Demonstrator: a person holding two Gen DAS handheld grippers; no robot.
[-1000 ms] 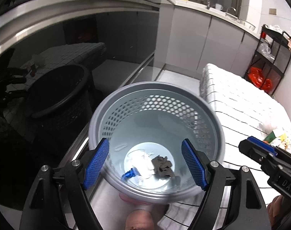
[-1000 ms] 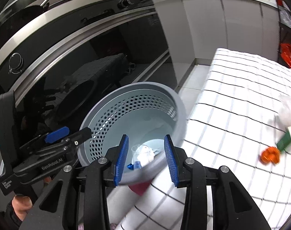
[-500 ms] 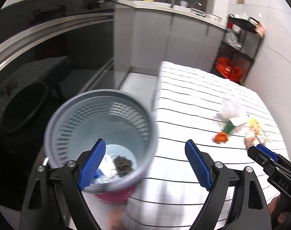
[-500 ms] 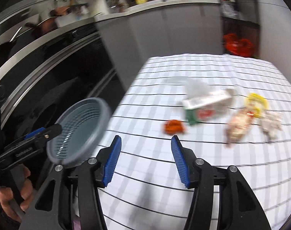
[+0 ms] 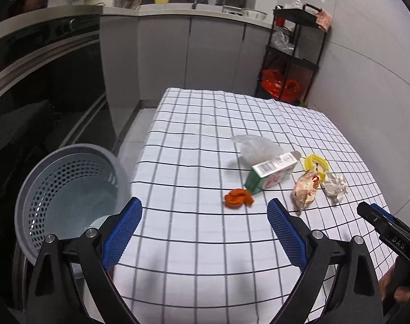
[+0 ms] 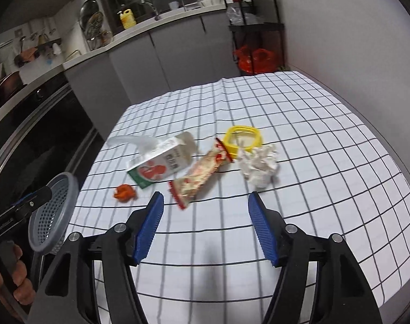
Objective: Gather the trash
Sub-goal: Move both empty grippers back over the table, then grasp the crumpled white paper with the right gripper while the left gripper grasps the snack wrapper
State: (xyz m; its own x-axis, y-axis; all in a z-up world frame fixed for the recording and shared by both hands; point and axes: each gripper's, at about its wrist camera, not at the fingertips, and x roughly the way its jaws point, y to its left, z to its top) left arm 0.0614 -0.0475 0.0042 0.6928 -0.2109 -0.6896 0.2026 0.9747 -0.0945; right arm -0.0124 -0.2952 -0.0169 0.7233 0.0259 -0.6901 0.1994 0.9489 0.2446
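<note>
Ahead of your right gripper (image 6: 205,224) the checked cloth (image 6: 313,135) carries a flattened carton (image 6: 161,166), a crinkled snack wrapper (image 6: 199,178), crumpled white paper (image 6: 259,164), a yellow plastic ring (image 6: 242,137) and an orange scrap (image 6: 125,193). The perforated grey bin (image 5: 67,186) sits to your left gripper's (image 5: 205,232) left. Both jaws are opening, ribbed blue pads empty and touching nothing. You angle both downward.
</note>
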